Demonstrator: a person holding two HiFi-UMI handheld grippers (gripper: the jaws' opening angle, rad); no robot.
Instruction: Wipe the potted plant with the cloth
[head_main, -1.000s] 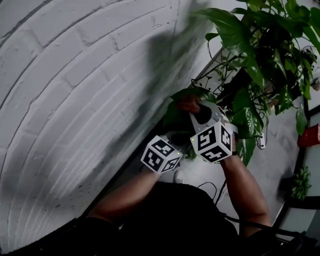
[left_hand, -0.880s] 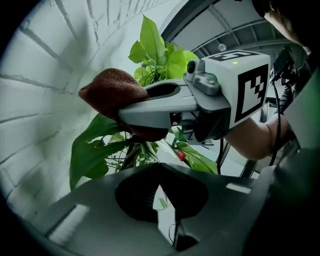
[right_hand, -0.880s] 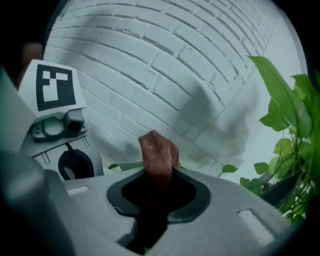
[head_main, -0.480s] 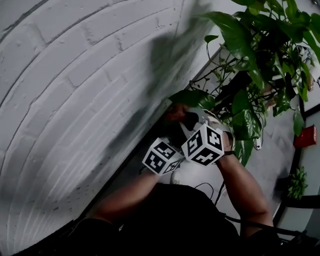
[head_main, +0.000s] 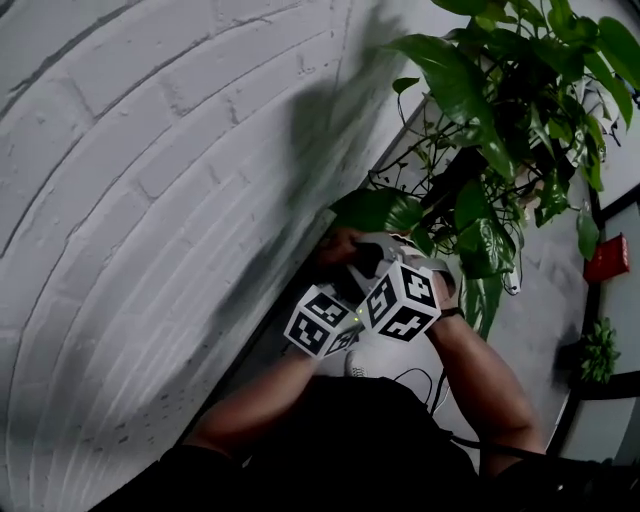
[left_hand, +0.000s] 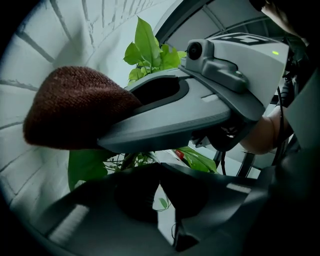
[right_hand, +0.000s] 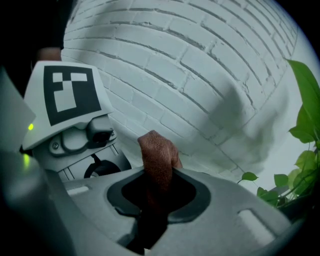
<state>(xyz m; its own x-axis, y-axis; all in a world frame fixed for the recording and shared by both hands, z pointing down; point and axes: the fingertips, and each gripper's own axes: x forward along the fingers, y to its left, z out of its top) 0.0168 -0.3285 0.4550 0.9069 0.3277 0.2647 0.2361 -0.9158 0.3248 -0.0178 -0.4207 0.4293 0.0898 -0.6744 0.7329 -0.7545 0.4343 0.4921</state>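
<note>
The potted plant fills the upper right of the head view, with one big leaf hanging low towards me. My right gripper is shut on a brown cloth, which sticks out past its jaws. In the left gripper view that cloth and the right gripper cross just above my left gripper. The left jaws are shut, with nothing visible between their tips. A green leaf lies just behind them. In the head view both marker cubes sit close together below the big leaf.
A white brick wall runs along the left, close to both grippers. A red object and a small plant are at the far right on the floor. Cables lie near my body.
The right gripper with the cloth has moved left and slightly down in the head view, closer to the left gripper's cube. The left gripper has stayed in place.
</note>
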